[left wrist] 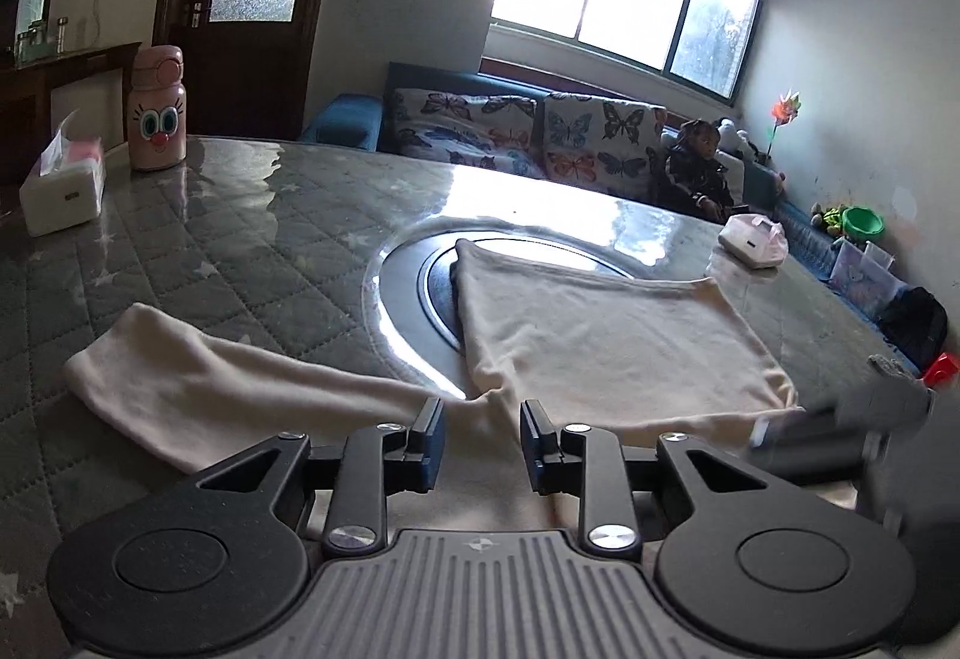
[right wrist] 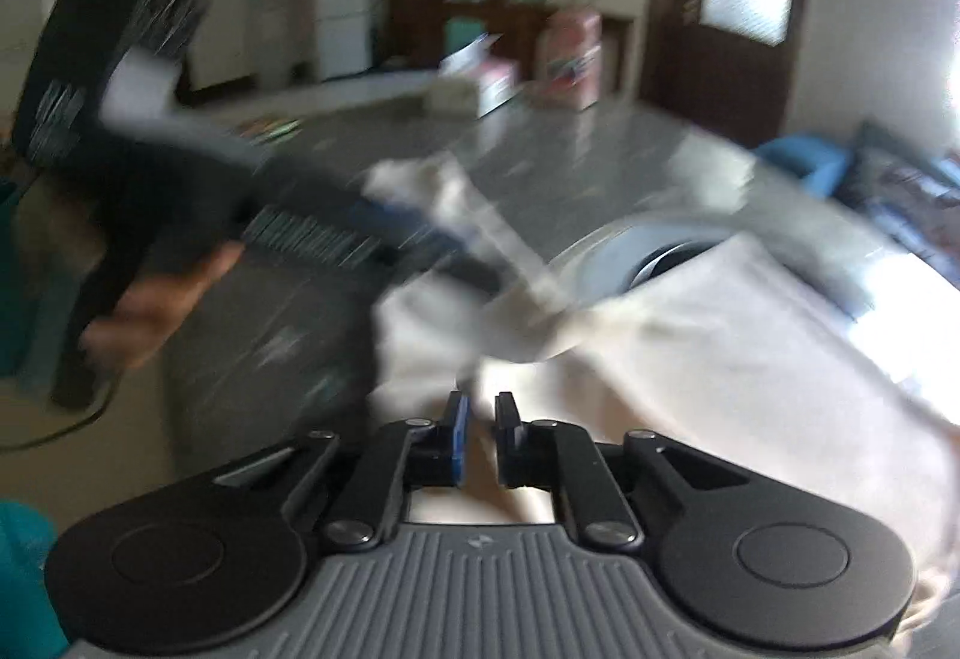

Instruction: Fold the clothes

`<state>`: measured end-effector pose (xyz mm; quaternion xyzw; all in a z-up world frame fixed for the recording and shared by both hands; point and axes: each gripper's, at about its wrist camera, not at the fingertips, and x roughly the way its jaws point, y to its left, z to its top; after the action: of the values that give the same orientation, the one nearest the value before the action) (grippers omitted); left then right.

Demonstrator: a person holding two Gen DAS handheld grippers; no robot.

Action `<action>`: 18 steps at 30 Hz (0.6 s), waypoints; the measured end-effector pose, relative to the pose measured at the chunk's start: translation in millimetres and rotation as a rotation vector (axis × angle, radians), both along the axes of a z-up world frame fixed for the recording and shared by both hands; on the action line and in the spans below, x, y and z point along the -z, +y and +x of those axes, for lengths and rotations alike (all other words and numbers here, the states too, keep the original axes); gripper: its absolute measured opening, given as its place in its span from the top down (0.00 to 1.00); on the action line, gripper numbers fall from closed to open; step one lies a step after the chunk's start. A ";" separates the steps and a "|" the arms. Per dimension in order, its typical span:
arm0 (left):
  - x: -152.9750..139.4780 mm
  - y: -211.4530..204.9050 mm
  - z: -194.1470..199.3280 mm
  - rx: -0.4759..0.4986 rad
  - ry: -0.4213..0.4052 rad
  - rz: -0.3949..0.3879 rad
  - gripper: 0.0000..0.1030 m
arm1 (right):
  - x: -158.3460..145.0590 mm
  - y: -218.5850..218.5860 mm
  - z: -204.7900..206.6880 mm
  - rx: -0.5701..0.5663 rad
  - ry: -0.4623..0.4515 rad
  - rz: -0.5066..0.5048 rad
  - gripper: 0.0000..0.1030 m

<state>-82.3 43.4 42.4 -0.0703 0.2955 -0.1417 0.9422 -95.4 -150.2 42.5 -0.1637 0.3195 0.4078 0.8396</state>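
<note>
Soft, matt, fleecy cream cloth in the garment point(left wrist: 612, 335), spread over the table point(left wrist: 240, 251). Glossy clear cover over quilted grey fabric on that table. Smooth glossy plastic in the pink bottle point(left wrist: 156, 110) at its far-left edge. Matt black plastic, ribbed grey, on the left gripper point(left wrist: 482, 440).

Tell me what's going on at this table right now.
A person is folding a cream long-sleeved top spread on the quilted grey table, using a handheld gripper in each hand. The left gripper hovers open over the shoulder area, one sleeve stretched out to its left. The right gripper is over the cloth, jaws nearly closed; blur hides whether it pinches fabric. A pink bottle and tissue box stand at the table's far edge.
</note>
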 end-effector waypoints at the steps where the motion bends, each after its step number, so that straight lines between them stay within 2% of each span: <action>1: -0.5 -1.1 -0.3 0.007 0.000 -0.003 0.71 | 3.0 1.2 -3.6 -0.018 0.017 -0.003 0.89; 5: -1.3 -10.5 0.8 0.049 -0.002 -0.012 0.72 | -4.1 -16.2 -16.4 -0.021 0.022 0.002 0.85; 9: -0.1 -31.0 4.6 0.130 0.000 -0.036 0.73 | -15.2 -55.7 -10.9 0.099 0.027 0.010 0.85; 13: 6.4 -58.1 12.8 0.212 0.007 -0.033 0.73 | -9.3 -85.4 -2.9 0.232 0.039 -0.014 0.84; 15: 12.8 -65.7 21.4 0.217 0.031 -0.029 0.79 | -1.5 -103.5 -3.4 0.297 0.054 -0.022 0.84; 18: 21.7 -69.8 30.7 0.193 0.046 0.004 0.81 | 7.6 -123.8 -13.2 0.343 0.074 -0.015 0.84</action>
<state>-51.7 -26.4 20.7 -0.0429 0.3227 -0.2299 0.9172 -108.6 -274.0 34.9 -0.0979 0.3763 0.2618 0.8833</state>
